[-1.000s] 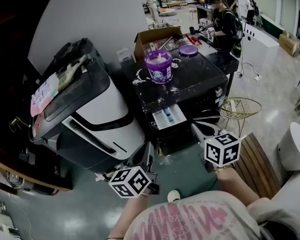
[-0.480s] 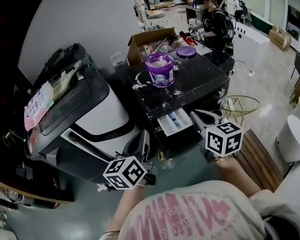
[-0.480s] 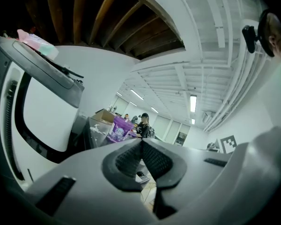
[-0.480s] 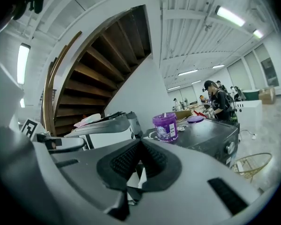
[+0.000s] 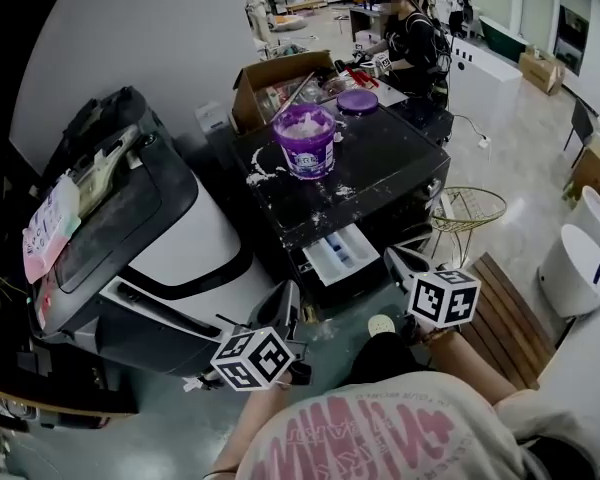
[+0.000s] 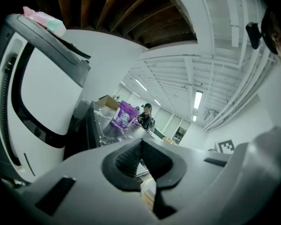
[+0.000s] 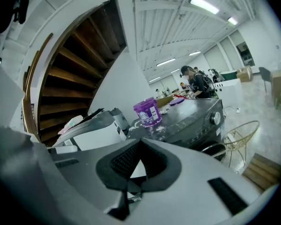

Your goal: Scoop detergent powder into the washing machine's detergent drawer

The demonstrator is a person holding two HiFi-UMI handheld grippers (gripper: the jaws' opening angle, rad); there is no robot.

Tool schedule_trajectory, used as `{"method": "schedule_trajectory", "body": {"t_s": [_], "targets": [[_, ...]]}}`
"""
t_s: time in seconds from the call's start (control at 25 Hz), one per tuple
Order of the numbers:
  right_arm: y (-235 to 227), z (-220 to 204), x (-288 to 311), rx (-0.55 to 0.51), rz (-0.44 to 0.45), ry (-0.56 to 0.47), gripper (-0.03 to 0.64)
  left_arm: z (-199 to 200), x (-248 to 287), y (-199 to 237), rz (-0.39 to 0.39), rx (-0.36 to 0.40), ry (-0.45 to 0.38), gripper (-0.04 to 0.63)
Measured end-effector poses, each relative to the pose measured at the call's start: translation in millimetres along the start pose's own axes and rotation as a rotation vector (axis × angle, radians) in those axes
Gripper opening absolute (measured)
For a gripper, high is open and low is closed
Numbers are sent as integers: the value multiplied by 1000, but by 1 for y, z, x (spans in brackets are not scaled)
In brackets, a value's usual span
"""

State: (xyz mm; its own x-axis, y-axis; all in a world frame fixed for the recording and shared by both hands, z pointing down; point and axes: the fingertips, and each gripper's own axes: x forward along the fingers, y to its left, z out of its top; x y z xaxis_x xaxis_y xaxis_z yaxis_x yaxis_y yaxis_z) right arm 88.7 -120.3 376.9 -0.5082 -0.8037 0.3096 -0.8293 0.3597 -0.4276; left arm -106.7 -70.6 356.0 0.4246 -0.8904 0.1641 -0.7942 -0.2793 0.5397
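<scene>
Two empty tools with jaws pressed together, the left gripper [image 5: 288,296] and right gripper [image 5: 392,256], sit low in frame. The pulled-out detergent drawer [image 5: 340,254] lies just up-left of the right gripper (the nearer one); the purple powder tub [image 5: 305,141] stands farther up, centre, on the washing machine [image 5: 380,173].

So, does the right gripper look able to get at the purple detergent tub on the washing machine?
Probably yes. The purple detergent tub stands uncovered on the washing machine top with nothing in front of it; the right gripper, shut and empty, hangs lower, near the pulled-out detergent drawer.
</scene>
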Motion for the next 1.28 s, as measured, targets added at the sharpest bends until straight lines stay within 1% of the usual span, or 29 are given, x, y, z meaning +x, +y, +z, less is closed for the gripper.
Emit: {"method": "schedule_trajectory", "body": {"t_s": [0.12, 0.32, 0.48, 0.56, 0.68, 0.88, 0.96, 1.08, 1.28], "targets": [[-5, 5, 13, 24, 23, 13, -3, 2, 14, 0, -14, -6, -5, 2], [-16, 26, 47, -10, 71, 21, -3, 14, 46, -3, -22, 36, -26, 2], [-26, 44, 88, -30, 133, 71, -3, 24, 82, 3, 4, 0, -45, 2], [-30, 59, 107, -43, 174, 87, -3, 31, 104, 2, 9, -10, -63, 2], [-34, 83, 133, -56, 247, 89, -3, 47, 134, -1, 24, -11, -113, 2], [-29, 111, 159, -28, 449, 78, -2, 71, 170, -2, 66, 11, -222, 2], [-32, 122, 168, -49, 498, 79, -2, 78, 184, -3, 72, 16, -258, 2], [-43, 139, 183, -89, 532, 90, -2, 82, 201, -3, 93, 32, -273, 2], [-50, 161, 216, -115, 596, 146, 0, 80, 214, 7, 177, 89, -250, 2]]}}
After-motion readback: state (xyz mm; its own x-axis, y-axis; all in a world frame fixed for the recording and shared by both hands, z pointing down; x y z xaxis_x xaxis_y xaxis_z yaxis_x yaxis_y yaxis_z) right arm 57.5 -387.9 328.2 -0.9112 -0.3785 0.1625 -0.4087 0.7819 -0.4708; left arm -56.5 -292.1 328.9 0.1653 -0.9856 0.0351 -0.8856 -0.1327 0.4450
